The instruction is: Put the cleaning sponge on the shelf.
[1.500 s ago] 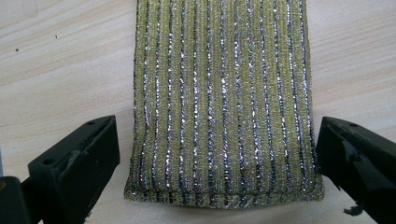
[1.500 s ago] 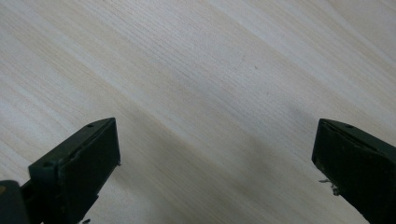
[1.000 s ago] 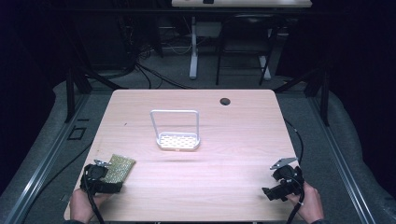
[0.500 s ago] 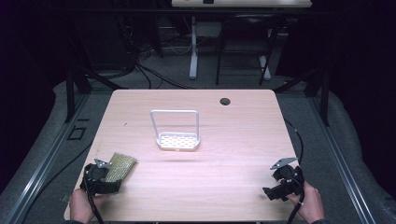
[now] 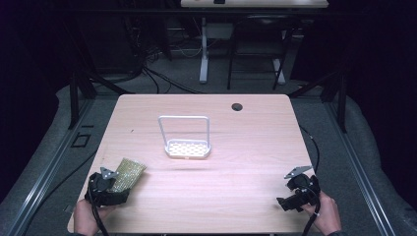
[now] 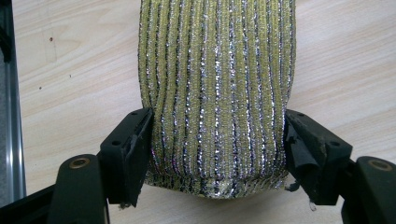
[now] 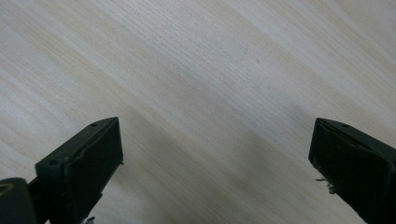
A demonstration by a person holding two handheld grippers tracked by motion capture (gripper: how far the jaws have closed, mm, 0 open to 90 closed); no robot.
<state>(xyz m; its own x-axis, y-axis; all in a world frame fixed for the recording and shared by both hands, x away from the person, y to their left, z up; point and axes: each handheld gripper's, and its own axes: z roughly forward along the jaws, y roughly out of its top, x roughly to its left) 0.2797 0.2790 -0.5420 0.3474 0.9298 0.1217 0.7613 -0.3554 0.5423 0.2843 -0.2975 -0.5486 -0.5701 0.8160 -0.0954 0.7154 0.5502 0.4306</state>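
From where I stand, the left gripper [image 5: 109,189] sits low at about seven o'clock on the table [image 5: 255,142], held in the person's left hand [image 5: 86,216]. A yellow sponge [image 5: 128,173] with glittery silver threads runs from it toward one o'clock, flat on the wood as far as I can make out. In the left gripper view the sponge [image 6: 217,93] lies between the two black jaws, each pad pressed against one long side, the fabric pinched in a little where they meet it; its near end bulges out just behind the pads and its far end runs off the top of the frame. The grip [image 6: 217,154] is set to the sponge's width, closed onto it. The right gripper [image 5: 299,192] is at about five o'clock, well apart from the sponge, held in the right hand [image 5: 325,216], with its grey plate on top. In the right gripper view its jaws stand wide apart over bare wood with nothing between them [image 7: 217,158]; whether the tips touch the surface I cannot quite tell. Near the middle of the table, toward twelve o'clock from both grippers, stands a small white rack [image 5: 187,147] with a perforated base and a tall hoop handle, upright. A dark round hole [image 5: 237,106] marks the far edge at about one o'clock.
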